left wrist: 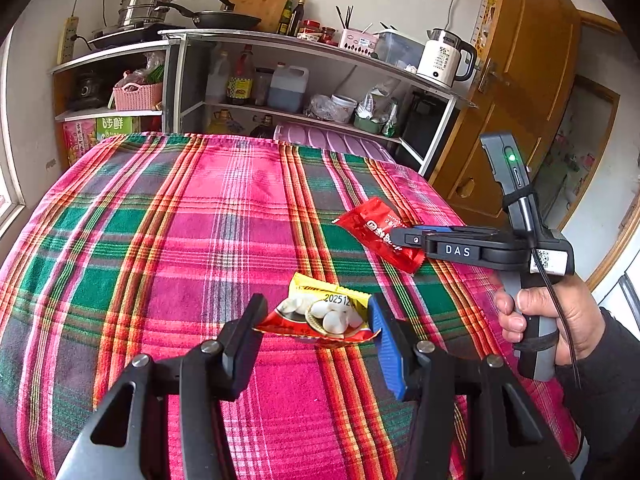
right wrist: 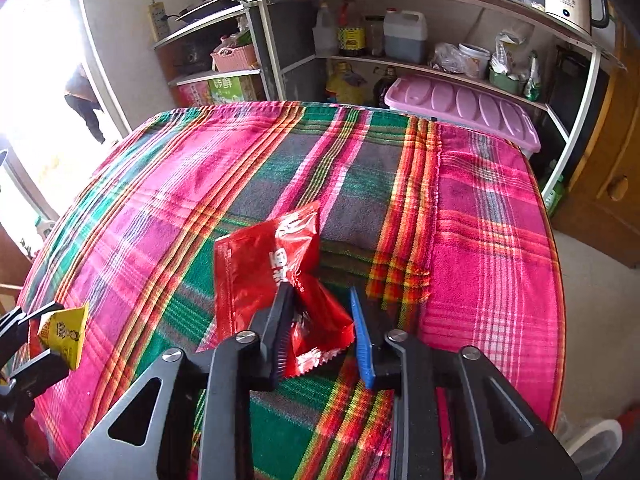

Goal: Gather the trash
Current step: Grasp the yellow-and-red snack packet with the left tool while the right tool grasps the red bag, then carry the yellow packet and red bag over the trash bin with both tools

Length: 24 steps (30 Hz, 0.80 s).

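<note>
A yellow and red snack wrapper (left wrist: 326, 312) lies on the plaid tablecloth (left wrist: 224, 224). My left gripper (left wrist: 316, 310) is open, its fingers on either side of the wrapper; the wrapper also shows in the right wrist view (right wrist: 64, 334). A red wrapper (right wrist: 272, 272) lies further right on the cloth, also seen in the left wrist view (left wrist: 376, 232). My right gripper (right wrist: 320, 300) is open with the red wrapper's near end between its fingers, the left finger touching it. The right gripper shows from the side in the left wrist view (left wrist: 404, 236).
Behind the table stands a metal shelf unit (left wrist: 304, 80) with bottles, a pink basket, a kettle (left wrist: 444, 60) and pans. A purple lidded box (right wrist: 460, 112) sits by the table's far edge. A wooden door (left wrist: 520, 100) is at the right. A white bin (right wrist: 592, 444) is on the floor.
</note>
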{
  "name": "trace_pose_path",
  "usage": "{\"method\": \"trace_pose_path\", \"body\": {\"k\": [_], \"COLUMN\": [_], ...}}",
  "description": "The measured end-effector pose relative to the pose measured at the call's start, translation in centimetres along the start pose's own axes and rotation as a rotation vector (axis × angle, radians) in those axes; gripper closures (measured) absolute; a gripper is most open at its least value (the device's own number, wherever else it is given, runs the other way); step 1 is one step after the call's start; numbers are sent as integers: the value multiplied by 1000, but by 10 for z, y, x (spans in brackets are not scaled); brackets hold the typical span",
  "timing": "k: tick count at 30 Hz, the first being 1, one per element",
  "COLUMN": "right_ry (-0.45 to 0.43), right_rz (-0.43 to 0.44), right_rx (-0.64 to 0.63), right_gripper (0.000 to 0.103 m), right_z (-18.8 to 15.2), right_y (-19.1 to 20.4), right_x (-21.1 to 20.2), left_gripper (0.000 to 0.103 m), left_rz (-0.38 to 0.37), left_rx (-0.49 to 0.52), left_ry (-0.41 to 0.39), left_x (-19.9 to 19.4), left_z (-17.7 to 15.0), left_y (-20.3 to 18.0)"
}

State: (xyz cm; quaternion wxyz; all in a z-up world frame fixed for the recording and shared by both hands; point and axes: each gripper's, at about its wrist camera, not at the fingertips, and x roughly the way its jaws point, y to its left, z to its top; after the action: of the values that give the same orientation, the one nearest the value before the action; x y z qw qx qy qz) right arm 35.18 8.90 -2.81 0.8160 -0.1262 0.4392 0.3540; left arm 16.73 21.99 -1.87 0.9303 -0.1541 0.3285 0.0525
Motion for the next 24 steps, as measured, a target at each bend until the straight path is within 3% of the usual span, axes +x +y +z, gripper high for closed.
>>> {"method": "trace_pose_path", "body": {"k": [4,12,24], "right_ry": [-9,-46,-134], "right_rz": [2,26,34], "right_rx": [-15,24,162], "right_gripper": [89,91,91], "right_z": [-8,-39,-120], "right_y": [7,10,-7], "right_x": [-7,-50,-150], "left_gripper": [49,49,49], "left_rz": [7,23,-6], "left_rx": [2,18,63], "left_ry": [2,-10,-27], "left_x": [-1,-17,-55], "left_z": [1,-4,-28], "left_y": [-1,-15,-64]}}
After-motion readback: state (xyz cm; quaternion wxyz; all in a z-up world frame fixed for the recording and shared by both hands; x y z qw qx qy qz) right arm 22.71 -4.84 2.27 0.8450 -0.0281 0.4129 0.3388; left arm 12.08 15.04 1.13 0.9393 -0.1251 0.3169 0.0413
